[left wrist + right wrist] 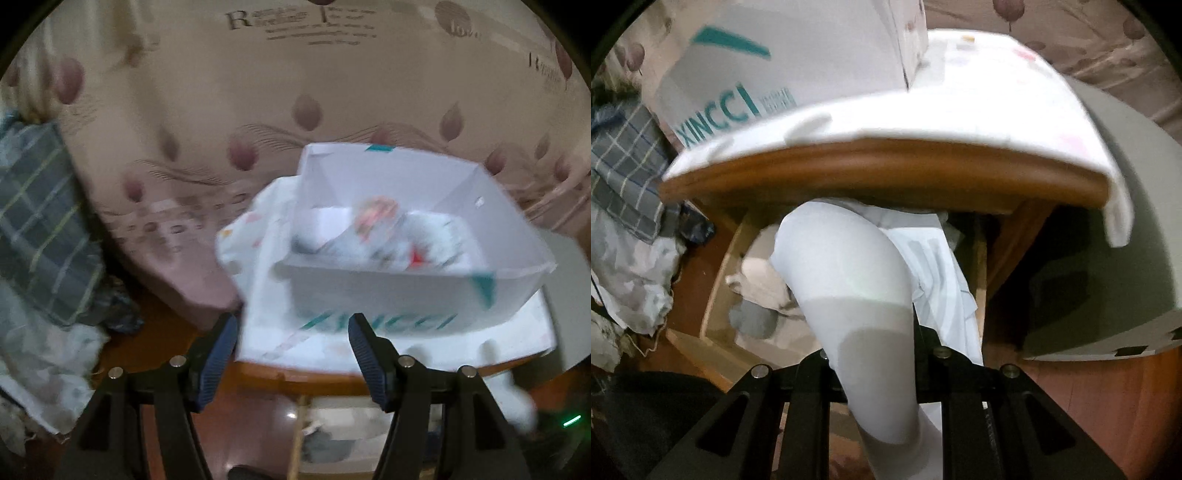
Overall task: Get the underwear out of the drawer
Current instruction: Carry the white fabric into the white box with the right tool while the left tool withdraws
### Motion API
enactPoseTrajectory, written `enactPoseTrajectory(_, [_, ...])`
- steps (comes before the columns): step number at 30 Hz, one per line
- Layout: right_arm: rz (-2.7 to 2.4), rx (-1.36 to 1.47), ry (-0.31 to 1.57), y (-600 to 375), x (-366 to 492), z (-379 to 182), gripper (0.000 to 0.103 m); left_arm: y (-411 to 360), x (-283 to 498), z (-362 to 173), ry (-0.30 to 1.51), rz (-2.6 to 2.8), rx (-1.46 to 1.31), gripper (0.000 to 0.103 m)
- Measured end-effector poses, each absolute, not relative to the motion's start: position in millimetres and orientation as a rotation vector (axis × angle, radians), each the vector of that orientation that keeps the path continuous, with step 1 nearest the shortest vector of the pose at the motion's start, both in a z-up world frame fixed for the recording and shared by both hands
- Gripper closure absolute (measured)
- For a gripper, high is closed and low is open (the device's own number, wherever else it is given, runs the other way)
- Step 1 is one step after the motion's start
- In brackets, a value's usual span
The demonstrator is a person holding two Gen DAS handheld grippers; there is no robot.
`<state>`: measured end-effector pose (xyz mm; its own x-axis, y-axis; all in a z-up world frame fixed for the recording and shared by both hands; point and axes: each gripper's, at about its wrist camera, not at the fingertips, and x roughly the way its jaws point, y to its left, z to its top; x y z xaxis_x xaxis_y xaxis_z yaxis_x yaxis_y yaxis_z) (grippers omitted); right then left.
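Note:
My right gripper [871, 358] is shut on a pale white piece of underwear [846, 266]. The cloth drapes over the jaws and hides the fingertips. It hangs above the open wooden drawer [714, 295], which holds more folded white and grey clothes [757, 317] beneath the tabletop edge [886, 177]. My left gripper [293, 354] stands open with nothing between its fingers. It points at a white XINCCI box [388, 299] on the cloth-covered tabletop. A strip of the drawer [332, 432] shows below it.
The box [775, 74] holds several folded garments [388, 236]. A white cloth [258, 295] covers the tabletop. A bed with a pink patterned sheet [221, 92] lies behind. Plaid fabric [40, 221] and crumpled cloth [631, 280] lie at the left. A grey panel [1108, 258] stands at the right.

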<state>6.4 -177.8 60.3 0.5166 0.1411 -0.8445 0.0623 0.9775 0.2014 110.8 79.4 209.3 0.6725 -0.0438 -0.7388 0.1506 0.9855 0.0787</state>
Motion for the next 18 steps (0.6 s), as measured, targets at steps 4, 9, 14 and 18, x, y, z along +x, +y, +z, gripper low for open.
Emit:
enactPoseTrajectory(4, [0.046, 0.204, 0.962, -182.3, -7.8, 110.0, 0.089, 102.6, 90.6, 173.5, 0.859, -0.079, 0.076, 0.038])
enactPoseTrajectory(9, [0.037, 0.154, 0.882, -178.0, -16.9, 172.5, 0.092, 119.9, 78.3, 118.0, 0.942, -0.022, 0.011, 0.038])
enactPoseTrajectory(14, [0.046, 0.124, 0.807, -168.9, -11.2, 224.7, 0.093, 125.6, 73.9, 79.3, 1.006, 0.007, -0.063, 0.038])
enactPoseTrajectory(18, [0.057, 0.086, 0.738, -156.6, 4.5, 271.1, 0.093, 130.8, 70.8, 61.0, 1.008, 0.018, -0.102, 0.039])
